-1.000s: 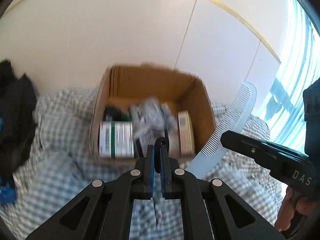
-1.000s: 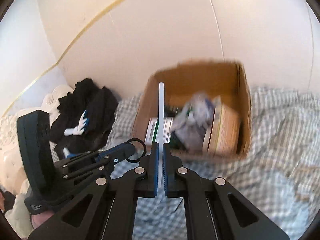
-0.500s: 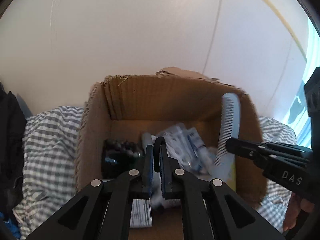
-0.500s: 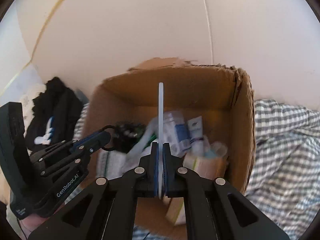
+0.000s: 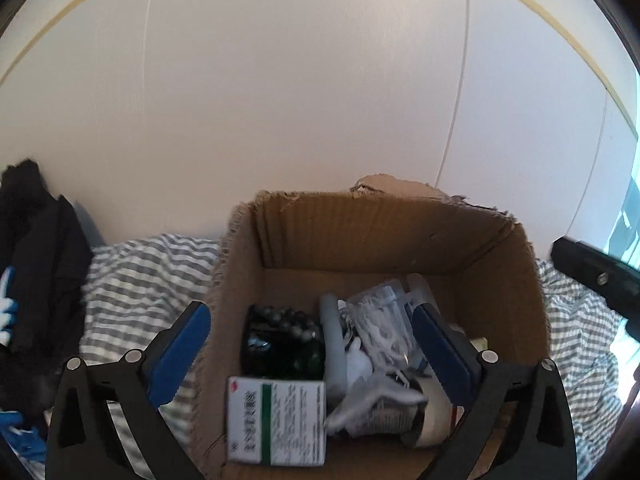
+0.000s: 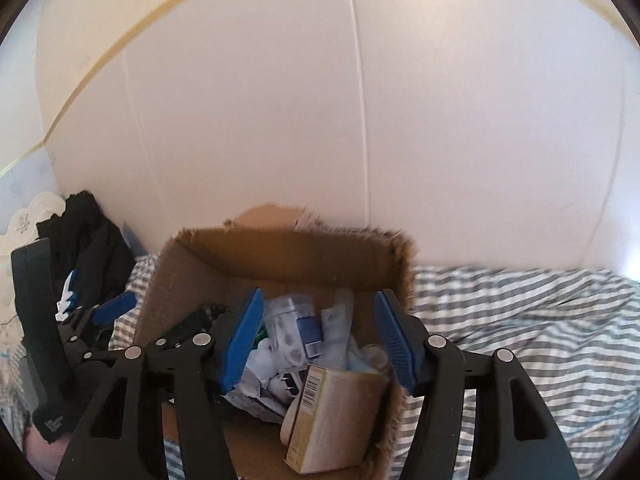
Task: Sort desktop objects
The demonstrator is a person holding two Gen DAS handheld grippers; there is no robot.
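An open cardboard box (image 5: 360, 232) sits on the checked bedspread and holds several items: a white-and-green carton (image 5: 276, 420), a dark beaded item (image 5: 284, 320), a pale comb (image 5: 334, 344) and a clear tub of floss picks (image 5: 380, 320). My left gripper (image 5: 312, 344) is open and empty above the box. My right gripper (image 6: 320, 340) is open and empty above the same box (image 6: 280, 252), over a tan carton (image 6: 336, 420) and blister packs (image 6: 288, 328).
Checked bedspread (image 6: 520, 320) surrounds the box. Dark clothes (image 5: 32, 260) lie at the left against the white wall (image 5: 320, 80). The right gripper's body (image 5: 592, 276) shows at the right edge of the left view; the left gripper's body (image 6: 36, 340) at the left of the right view.
Both grippers moved over the box and opened. The right one let go of the comb and the left one released a small dark looped item; the comb now lies in the box.
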